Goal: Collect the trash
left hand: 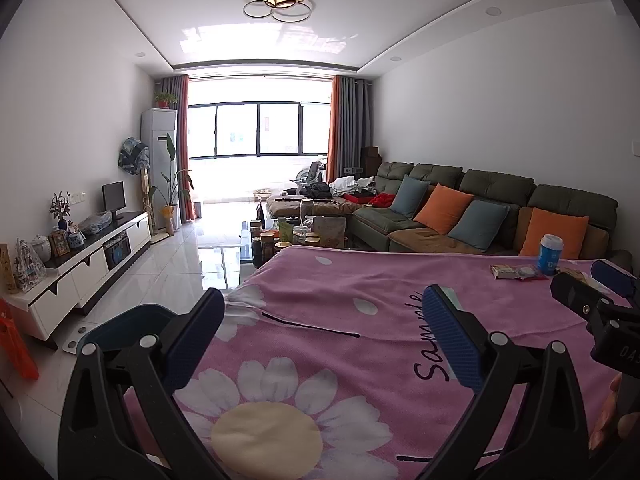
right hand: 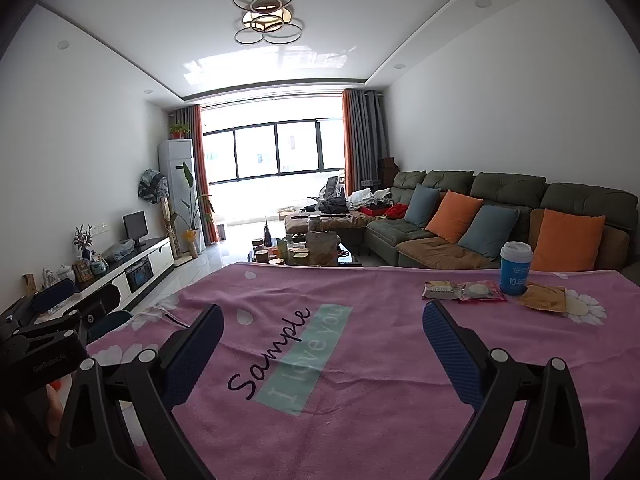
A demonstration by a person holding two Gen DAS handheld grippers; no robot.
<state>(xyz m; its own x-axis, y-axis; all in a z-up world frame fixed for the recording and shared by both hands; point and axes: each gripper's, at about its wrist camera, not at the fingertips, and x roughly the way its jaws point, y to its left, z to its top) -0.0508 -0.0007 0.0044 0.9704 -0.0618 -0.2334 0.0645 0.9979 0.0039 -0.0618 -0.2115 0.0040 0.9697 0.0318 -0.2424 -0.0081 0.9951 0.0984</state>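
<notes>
Living room, daylight from a wide window (right hand: 276, 152) at the far end; a green sofa (right hand: 508, 208) with orange and blue cushions runs along the right wall, a white TV cabinet (left hand: 84, 268) along the left, and a cluttered coffee table (right hand: 304, 252) stands beyond the near surface. Counter: covered by a pink daisy-print cloth (right hand: 360, 360) lettered "Sample" and "I love you". Left tool (left hand: 324, 336): blue-padded fingers spread wide apart, nothing between them, held above the cloth's near left part. Right tool (right hand: 324, 344): fingers likewise wide apart and empty, held above the lettering; its black body also shows at the right edge of the left wrist view. Trash, all ahead and to the right of the right tool, near the counter's far edge: a blue and white cup with lid (right hand: 515, 268), upright; just left of it a red-edged clear wrapper (right hand: 482, 291) lying flat; touching that wrapper's left end, a pale snack packet (right hand: 440, 290); just right of the cup's base, a yellow-brown wrapper (right hand: 542, 298). Both tools stand well apart from these items. A blue chair back (left hand: 120, 320) shows beyond the counter's left edge, beside the left tool.
</notes>
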